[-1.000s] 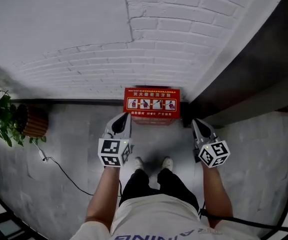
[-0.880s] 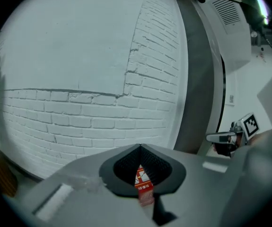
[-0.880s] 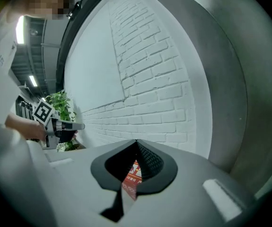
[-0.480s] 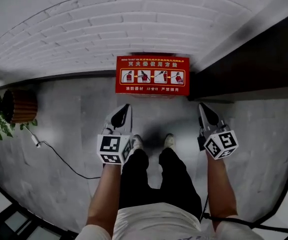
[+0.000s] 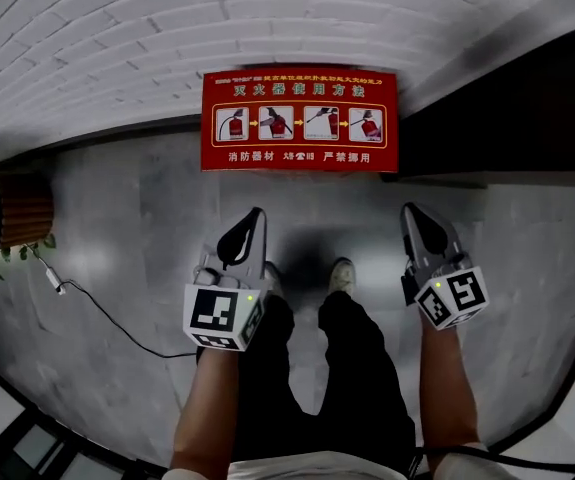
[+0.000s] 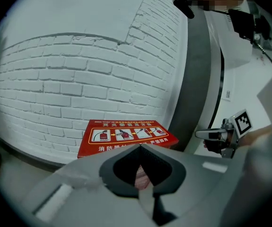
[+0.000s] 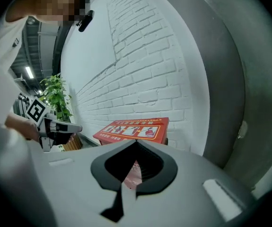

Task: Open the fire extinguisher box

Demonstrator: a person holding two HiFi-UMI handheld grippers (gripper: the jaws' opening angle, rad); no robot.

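**Q.** Where is the task's object, and how do the tools stand?

**A.** The red rectangular fire extinguisher box (image 5: 300, 118) sits at upper centre of the head view. It stands on the grey floor (image 5: 117, 238) against the foot of the white brick wall (image 5: 167, 28). The left gripper (image 5: 256, 213) and the right gripper (image 5: 409, 210) hang below it at centre, well apart from it. Each has its fingers pressed together on nothing.

**Q.** How is the approach best carried out?

**A.** Judged from this stance, the person should crouch and bring both grippers down to the front edge of the lid. The fingers need parting first, since closed tips can only push. No handle or latch shows in any view, so the near edge should be inspected before choosing a grip. Lifting at both corners together would keep the lid from twisting.

**Q.** What does the box look like?

**A.** The lid is closed. Its top is flat and bright red. It carries a framed strip of four pictograms, with lines of pale print above and below.
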